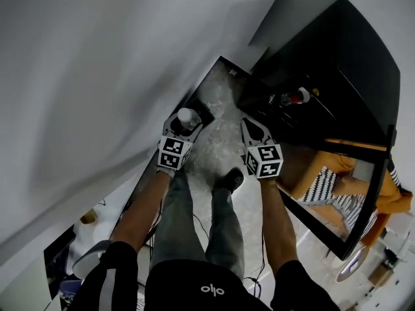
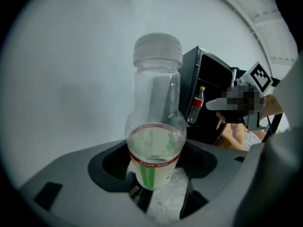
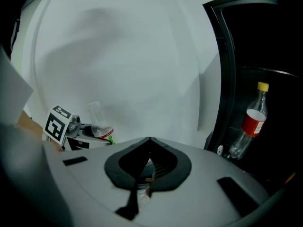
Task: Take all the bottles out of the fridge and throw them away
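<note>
Beside the open fridge [image 1: 350, 63], the left claw [image 2: 156, 186] grips a clear bottle [image 2: 155, 126] low on its body, upright, probably to carry it steadily for throwing away. The right claw [image 3: 147, 162] is closed and empty. A red bottle [image 3: 251, 122] stands inside the fridge.

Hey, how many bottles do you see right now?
2. A clear bottle is clamped in the left claw. A red-labelled bottle stands inside the open black fridge. The dark interior of the fridge may hide more.
</note>
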Action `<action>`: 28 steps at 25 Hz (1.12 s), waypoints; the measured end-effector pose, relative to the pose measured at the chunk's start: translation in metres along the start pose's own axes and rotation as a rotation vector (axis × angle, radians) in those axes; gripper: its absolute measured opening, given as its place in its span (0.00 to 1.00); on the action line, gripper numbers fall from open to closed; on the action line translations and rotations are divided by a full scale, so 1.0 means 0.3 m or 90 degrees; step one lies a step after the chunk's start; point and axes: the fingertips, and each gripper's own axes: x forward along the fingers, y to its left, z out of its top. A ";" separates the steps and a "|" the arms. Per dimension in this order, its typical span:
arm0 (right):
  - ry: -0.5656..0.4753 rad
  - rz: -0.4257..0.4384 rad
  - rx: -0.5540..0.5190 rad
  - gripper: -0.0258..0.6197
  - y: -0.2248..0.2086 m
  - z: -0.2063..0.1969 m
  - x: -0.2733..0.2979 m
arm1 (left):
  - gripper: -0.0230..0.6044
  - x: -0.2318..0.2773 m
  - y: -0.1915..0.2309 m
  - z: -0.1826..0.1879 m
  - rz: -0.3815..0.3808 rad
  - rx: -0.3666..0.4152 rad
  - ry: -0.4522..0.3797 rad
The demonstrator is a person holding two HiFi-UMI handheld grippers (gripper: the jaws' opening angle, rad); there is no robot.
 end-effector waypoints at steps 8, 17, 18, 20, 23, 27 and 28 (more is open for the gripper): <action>0.007 0.029 0.001 0.04 0.058 -0.154 0.217 | 0.54 0.126 0.083 -0.253 0.014 -0.016 0.022; 0.042 0.054 -0.022 0.04 0.073 -0.337 0.344 | 0.54 0.297 0.167 -0.453 0.030 -0.007 0.064; 0.050 0.054 -0.018 0.04 0.062 -0.363 0.360 | 0.54 0.312 0.168 -0.464 0.028 -0.006 0.068; 0.070 0.051 -0.008 0.04 0.043 -0.418 0.397 | 0.54 0.334 0.169 -0.491 0.025 -0.008 0.078; 0.092 0.049 0.002 0.04 0.033 -0.476 0.432 | 0.54 0.342 0.167 -0.536 0.023 -0.010 0.095; 0.095 0.050 0.011 0.04 0.035 -0.494 0.441 | 0.54 0.341 0.169 -0.563 0.023 0.011 0.101; 0.095 0.051 0.013 0.04 0.038 -0.495 0.443 | 0.54 0.343 0.172 -0.562 0.023 0.019 0.100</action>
